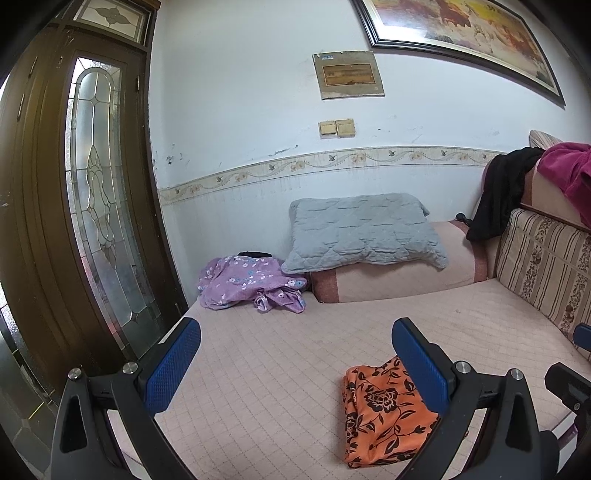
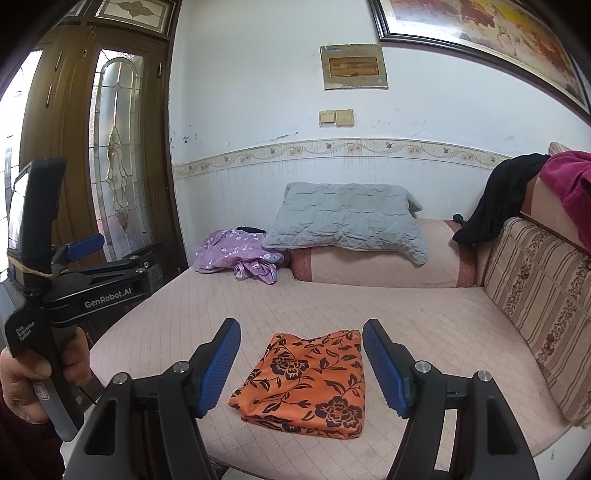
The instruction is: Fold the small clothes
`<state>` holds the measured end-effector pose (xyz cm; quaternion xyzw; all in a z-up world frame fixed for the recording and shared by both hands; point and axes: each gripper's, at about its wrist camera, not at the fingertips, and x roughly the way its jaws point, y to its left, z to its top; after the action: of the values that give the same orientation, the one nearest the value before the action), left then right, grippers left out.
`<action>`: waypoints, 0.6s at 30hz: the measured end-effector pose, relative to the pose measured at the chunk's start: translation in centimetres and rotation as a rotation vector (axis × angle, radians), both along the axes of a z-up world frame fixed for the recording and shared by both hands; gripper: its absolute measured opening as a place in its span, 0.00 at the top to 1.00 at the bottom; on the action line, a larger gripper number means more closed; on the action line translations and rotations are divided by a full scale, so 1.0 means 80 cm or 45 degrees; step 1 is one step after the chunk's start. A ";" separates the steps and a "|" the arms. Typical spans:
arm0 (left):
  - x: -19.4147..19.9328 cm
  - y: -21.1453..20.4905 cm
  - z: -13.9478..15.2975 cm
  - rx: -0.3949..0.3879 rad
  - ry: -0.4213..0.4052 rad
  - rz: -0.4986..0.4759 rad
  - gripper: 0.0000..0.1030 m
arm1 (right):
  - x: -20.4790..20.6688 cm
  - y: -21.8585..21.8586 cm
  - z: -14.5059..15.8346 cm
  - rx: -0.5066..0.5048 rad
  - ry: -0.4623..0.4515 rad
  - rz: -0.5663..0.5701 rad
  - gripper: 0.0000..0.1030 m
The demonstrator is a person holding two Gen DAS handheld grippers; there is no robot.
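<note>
Pink quilted cover spreads across the whole sofa seat (image 2: 424, 325), filling the lower half of both views, with a striped floral back cushion (image 2: 535, 295) running up at three o'clock. White wall (image 2: 258, 92) behind, floral border strip along it, and a big framed painting (image 2: 480, 29) at one o'clock. Brown wooden door (image 2: 118, 147) with leaded glass stands tall at nine o'clock. Grey quilted pillow (image 2: 343, 221) sits on the pink armrest (image 2: 369, 269) at twelve o'clock; black and magenta garments (image 2: 535, 184) drape over the sofa back at two o'clock. Lilac flowered garment (image 2: 236, 258) lies crumpled at eleven o'clock, just beside the pillow. Orange cloth with black flowers (image 2: 306, 384) lies folded flat on the seat, dead centre ahead of the right gripper (image 2: 301, 369), whose jaws stand apart, clear of the fabric. Left gripper (image 1: 295, 365) jaws wide apart too, empty, the orange cloth at its five o'clock. Two beige wall switches (image 2: 336, 118) at twelve.
</note>
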<state>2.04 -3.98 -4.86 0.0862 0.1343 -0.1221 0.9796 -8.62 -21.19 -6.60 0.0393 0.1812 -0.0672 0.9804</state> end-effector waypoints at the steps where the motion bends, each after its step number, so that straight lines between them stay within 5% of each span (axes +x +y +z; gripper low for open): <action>1: 0.000 0.000 0.000 0.000 0.000 -0.001 0.00 | 0.000 0.000 0.000 0.001 0.000 0.001 0.30; 18: -0.017 -0.013 0.006 0.024 -0.029 -0.048 0.00 | -0.019 -0.004 0.004 0.021 -0.022 -0.019 0.30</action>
<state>0.64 -5.00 -4.38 0.0994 0.1226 -0.1383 0.9777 -10.11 -21.52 -6.32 0.0493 0.1731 -0.0725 0.9810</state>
